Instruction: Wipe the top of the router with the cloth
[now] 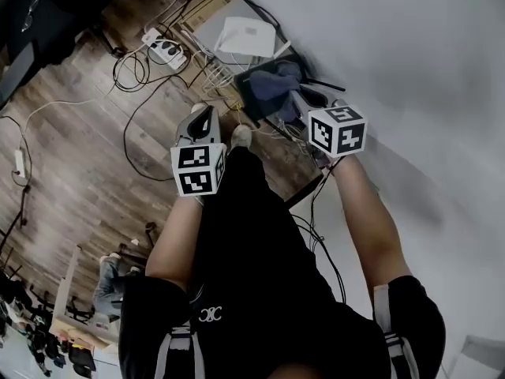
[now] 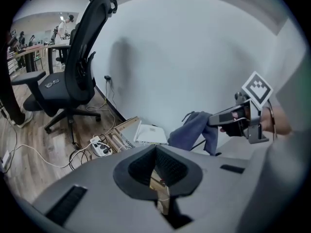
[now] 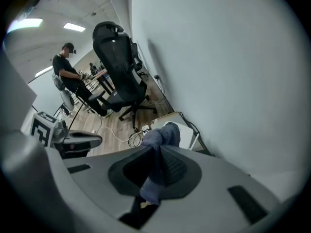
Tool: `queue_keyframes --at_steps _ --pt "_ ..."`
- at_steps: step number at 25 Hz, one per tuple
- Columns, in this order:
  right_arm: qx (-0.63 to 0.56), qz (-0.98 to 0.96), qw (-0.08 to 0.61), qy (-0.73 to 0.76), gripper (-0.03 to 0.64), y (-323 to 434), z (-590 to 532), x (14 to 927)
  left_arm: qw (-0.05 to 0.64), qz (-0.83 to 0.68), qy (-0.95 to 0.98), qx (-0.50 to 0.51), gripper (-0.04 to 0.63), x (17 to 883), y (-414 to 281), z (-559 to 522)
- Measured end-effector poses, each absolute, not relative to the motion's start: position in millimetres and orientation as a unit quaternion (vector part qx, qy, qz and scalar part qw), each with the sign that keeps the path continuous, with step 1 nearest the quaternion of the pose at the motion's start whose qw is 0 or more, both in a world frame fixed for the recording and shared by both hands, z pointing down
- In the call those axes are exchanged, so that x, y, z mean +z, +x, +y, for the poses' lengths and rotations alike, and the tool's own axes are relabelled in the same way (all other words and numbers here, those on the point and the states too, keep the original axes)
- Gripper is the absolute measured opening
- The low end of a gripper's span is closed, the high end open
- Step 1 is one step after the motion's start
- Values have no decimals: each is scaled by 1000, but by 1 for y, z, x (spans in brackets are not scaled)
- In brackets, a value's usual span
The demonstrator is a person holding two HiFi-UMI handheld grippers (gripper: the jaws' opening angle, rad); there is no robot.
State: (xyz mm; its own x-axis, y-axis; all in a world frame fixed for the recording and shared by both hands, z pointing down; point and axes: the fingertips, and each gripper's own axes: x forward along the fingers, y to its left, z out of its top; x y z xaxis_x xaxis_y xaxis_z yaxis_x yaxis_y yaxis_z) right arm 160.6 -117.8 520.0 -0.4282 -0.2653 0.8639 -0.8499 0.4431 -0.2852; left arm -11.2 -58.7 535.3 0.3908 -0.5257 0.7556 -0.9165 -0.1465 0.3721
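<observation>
Right gripper (image 1: 295,95) clamped on the blue cloth (image 1: 272,81), hanging near the white router (image 1: 247,36) by the wall, seemingly not touching it; left gripper (image 1: 205,115) closed, empty; wiping apparently not yet begun.

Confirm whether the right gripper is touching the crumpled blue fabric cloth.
Touching. The right gripper view shows the right gripper shut on the crumpled blue fabric cloth, which is pinched between its jaws and bunches out beyond them.
</observation>
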Motion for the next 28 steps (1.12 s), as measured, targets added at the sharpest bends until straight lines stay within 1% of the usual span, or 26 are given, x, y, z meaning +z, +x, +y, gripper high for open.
queue_keyframes --at_steps 3,7,11,20,26,28 --pt "363 -759 431 327 21 150 -118 558 428 -498 716 240 3 576 -14 -69" --pt "340 -758 493 258 21 139 -111 609 421 -479 721 270 3 622 -11 -73" --pt "322 -755 532 210 21 138 -107 658 421 -460 726 291 3 661 -1 -73" --pt "293 -759 560 156 21 121 -108 729 419 -432 733 317 3 714 10 -75" --pt "232 -763 589 131 21 116 -103 760 416 -422 736 328 3 725 7 -74" --pt "237 -762 591 122 21 118 -98 770 413 -417 738 334 3 728 5 -72"
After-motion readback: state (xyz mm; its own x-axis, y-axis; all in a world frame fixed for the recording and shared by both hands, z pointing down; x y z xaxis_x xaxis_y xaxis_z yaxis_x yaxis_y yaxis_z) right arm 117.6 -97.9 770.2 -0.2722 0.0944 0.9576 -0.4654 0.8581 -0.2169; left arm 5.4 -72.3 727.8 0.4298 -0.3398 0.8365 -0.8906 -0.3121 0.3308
